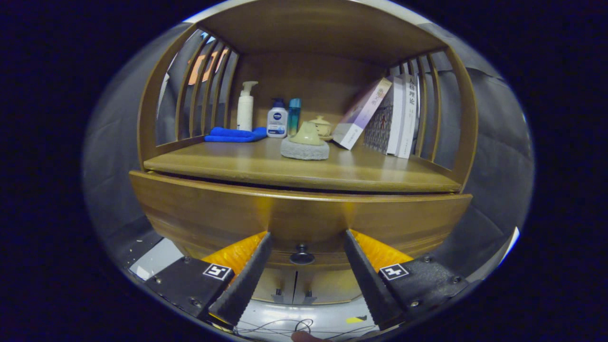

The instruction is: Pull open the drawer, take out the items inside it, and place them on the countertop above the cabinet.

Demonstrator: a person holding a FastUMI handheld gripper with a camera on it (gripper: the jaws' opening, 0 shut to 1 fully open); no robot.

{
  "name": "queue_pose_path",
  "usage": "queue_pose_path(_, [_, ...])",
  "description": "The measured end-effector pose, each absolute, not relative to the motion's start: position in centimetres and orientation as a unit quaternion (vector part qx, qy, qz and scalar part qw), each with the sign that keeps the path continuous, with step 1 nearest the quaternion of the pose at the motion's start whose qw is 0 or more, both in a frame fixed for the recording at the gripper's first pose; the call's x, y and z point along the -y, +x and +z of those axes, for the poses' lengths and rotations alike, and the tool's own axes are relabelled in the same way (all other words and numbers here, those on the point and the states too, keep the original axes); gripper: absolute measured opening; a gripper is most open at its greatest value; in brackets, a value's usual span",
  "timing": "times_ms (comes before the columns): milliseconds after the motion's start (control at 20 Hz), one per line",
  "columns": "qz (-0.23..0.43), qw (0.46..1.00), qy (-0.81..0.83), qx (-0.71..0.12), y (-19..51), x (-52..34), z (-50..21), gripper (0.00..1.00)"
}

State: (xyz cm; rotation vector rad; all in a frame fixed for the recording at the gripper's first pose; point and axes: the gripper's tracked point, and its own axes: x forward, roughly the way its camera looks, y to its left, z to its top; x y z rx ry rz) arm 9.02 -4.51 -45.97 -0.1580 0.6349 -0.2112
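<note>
- The gripper (pixel 304 240) has its two fingers spread wide apart, gripping nothing; the tips sit close against the drawer front.
- Between the fingers, just ahead of them, is a small dark round knob (pixel 302 255) — untouched on both sides, with clear gaps to each finger.
- The knob is fixed low on the drawer (pixel 199 209), a wide wooden front that curves across the cabinet. It looks closed or nearly so, with a thin dark gap under the countertop; what lies inside cannot be seen.
- Below the knob are two cabinet doors (pixel 297 284) meeting at a vertical seam, with small feet at the base.
- Lower down, thin dark cables (pixel 294 327) trail over a pale floor.
- Above the drawer is the wooden countertop (pixel 237 166), roofed by a wooden top and flanked by slatted sides.
- Near the middle of the countertop stands a pale ceramic cup (pixel 307 134), upside down on a round grey pad (pixel 304 149).
- Just behind it is a small lidded ceramic pot (pixel 322 126).
- At the back left a folded blue cloth (pixel 235 134) lies flat — beside it stand a white pump bottle (pixel 245 107), a short white bottle with a blue cap (pixel 277 118) and a slim teal bottle (pixel 294 115).
- At the right, several books (pixel 396 116) stand against the slats, and one book (pixel 361 114) leans tilted onto them.
</note>
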Motion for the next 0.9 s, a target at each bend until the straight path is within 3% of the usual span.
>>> queue_pose_path(600, [-0.092,0.935,-0.086,-0.331,9.9,4.8,-46.6,0.99])
queue_pose_path(900, [-0.054,0.954,-0.048,-0.292,9.3,3.6,-38.4,1.0])
